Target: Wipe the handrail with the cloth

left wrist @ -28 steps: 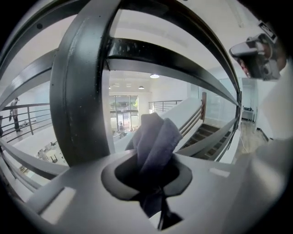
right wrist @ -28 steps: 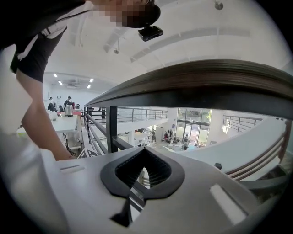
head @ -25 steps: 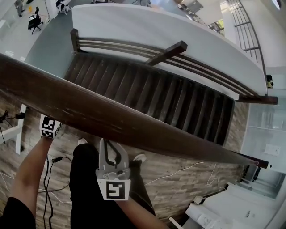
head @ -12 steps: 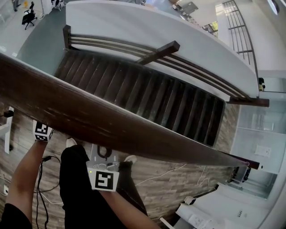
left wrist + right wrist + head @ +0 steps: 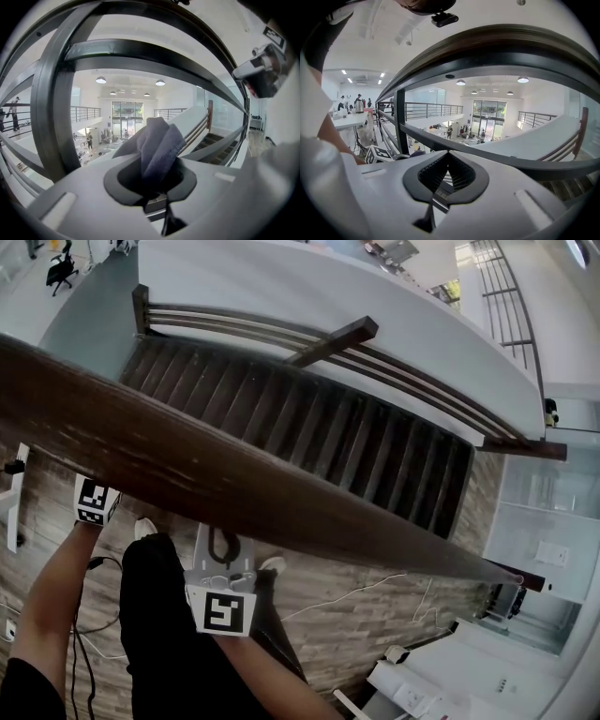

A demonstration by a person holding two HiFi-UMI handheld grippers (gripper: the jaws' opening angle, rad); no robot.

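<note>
The dark brown wooden handrail (image 5: 234, 488) crosses the head view from upper left to lower right. Both grippers sit below it on my side. Of the left gripper only the marker cube (image 5: 94, 501) shows; its jaws are hidden under the rail. In the left gripper view the left gripper (image 5: 157, 190) is shut on a bunched grey-blue cloth (image 5: 157, 143), with the black metal rails (image 5: 51, 117) close ahead. The right gripper (image 5: 222, 542) points up at the handrail, its tips partly beneath it. The right gripper (image 5: 439, 190) is shut with nothing between its jaws.
Beyond the handrail a dark staircase (image 5: 309, 437) drops away beside a white curved wall (image 5: 309, 292). Black horizontal bars (image 5: 497, 161) and a post (image 5: 400, 122) run under the handrail. Cables (image 5: 356, 592) lie on the wood floor near my black-trousered legs (image 5: 155, 624).
The right gripper has risen a little, so its tips lie further under the handrail. The left gripper's cube stays at the rail's lower edge. The head view has shifted slightly.
</note>
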